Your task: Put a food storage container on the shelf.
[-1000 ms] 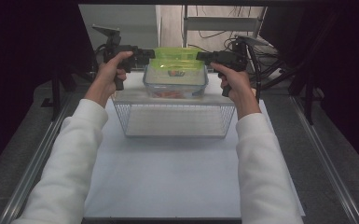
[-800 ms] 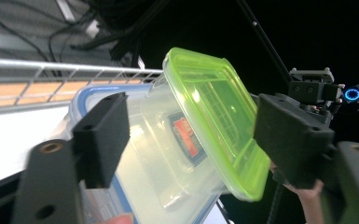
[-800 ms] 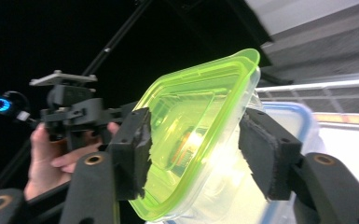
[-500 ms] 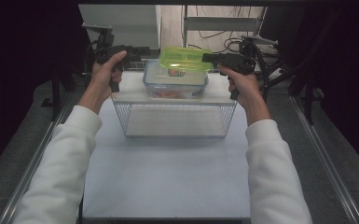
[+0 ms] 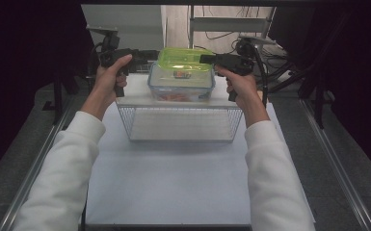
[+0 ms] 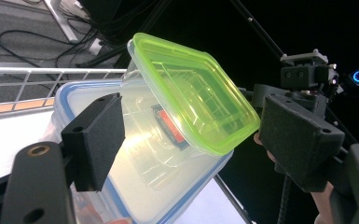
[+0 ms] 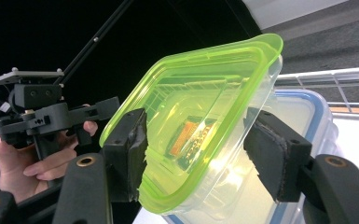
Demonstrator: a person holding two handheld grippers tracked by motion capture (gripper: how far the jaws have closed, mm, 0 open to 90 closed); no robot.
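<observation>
Right gripper [image 7: 196,154]: jaws straddle the near edge of the green-lidded box [image 7: 200,140], one pad on the lid side, one on the clear wall side. The left pad touches the lid rim; the right pad sits against the wall. Whether they clamp or merely rest there I cannot tell; the jaws have just been opening a little, with the box between them. In the high view the right gripper [image 5: 207,58] points at the box from its right.

Left gripper [image 6: 186,140]: jaws spread wide, released. Its left pad stands in front of the blue-rimmed tub [image 6: 135,186]; its right pad hangs clear of the box, beside its green corner. The jaws have just been opening, and neither pad touches the box. In the high view the left gripper [image 5: 147,55] is just left of the box.

Green-lidded box [image 5: 185,62]: small clear container, lime lid on, tilted, lying on top of the blue-rimmed tub [image 5: 180,86]. A red-and-dark label or item shows through its wall.

Blue-rimmed tub: larger clear container, directly under the box, with something orange-red at its bottom. It stands on a white board [image 5: 135,96].

Wire basket [image 5: 180,127]: below the tub, under the white board, on the white table top [image 5: 173,183].

Both hands, white sleeves, flank the box, left hand [image 5: 108,79] and right hand [image 5: 243,86].
</observation>
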